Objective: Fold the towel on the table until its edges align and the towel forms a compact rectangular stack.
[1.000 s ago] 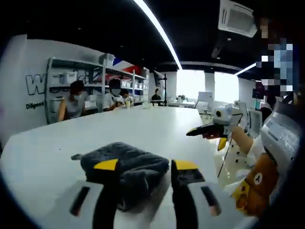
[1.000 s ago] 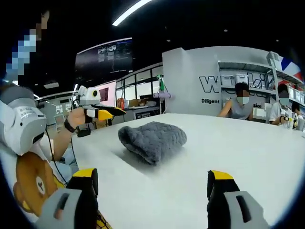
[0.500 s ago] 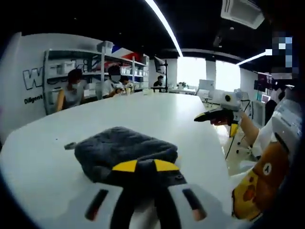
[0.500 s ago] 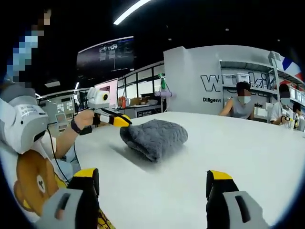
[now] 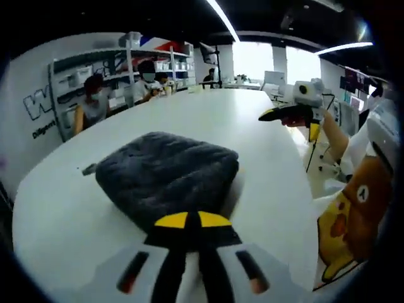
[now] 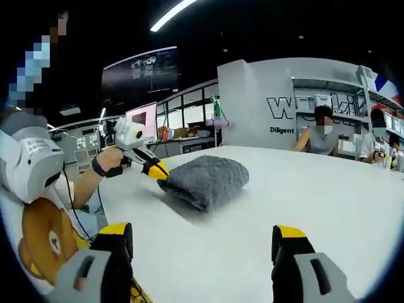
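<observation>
Left gripper view — left gripper (image 5: pixel 193 220) clamps the towel (image 5: pixel 165 177).

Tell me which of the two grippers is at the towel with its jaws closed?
The left gripper, tips together at the edge of the grey towel. The right gripper stands open, apart from the towel.

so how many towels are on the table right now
1. A single dark grey towel lies bunched on the white table, with the left gripper at its near edge. Nothing else towel-like shows, though the far end of the table is hard to make out.
</observation>
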{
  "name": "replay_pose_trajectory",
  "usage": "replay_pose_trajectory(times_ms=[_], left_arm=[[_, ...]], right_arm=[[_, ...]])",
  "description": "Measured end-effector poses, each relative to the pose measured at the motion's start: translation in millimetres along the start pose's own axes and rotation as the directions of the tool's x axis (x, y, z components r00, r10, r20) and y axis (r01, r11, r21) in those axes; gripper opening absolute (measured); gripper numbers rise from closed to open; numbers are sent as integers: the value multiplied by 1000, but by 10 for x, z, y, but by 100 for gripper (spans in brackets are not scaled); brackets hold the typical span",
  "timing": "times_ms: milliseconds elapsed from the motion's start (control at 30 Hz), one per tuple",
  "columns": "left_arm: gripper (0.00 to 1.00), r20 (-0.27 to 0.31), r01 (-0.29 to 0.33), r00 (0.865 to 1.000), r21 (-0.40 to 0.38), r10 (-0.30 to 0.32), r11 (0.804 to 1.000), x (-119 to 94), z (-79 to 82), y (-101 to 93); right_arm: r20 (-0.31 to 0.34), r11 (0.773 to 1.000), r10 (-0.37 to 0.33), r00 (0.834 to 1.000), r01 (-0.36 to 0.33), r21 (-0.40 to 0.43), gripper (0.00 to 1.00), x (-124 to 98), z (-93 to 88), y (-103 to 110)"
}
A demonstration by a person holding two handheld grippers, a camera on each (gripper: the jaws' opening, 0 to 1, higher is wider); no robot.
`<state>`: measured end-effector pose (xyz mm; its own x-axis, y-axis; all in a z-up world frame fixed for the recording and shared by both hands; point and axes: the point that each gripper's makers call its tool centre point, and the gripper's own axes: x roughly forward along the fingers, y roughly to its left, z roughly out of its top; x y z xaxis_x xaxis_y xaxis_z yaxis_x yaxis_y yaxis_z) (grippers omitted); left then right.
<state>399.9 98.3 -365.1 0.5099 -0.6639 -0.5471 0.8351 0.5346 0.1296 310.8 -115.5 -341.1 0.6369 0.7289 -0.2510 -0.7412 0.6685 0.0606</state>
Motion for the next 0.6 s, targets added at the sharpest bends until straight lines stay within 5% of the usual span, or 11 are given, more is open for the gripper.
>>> replay_pose_trajectory(times_ms=[167,367,600], left_arm=[[6,-46,-34,998,30,35,999,73,-79,25],[5,18,-127,992,76,126,989,-89,118,133],[6,-48,-67,997,24,68,997,66,-146,100]], right_arm=[[-5,1000,6,1000,-6,3,95,11,-17,3],[-13,1000,5,1000,-4,7,95,8,-49,0],[-14,1000,10,1000,-10,13,94,3,-65,-2]])
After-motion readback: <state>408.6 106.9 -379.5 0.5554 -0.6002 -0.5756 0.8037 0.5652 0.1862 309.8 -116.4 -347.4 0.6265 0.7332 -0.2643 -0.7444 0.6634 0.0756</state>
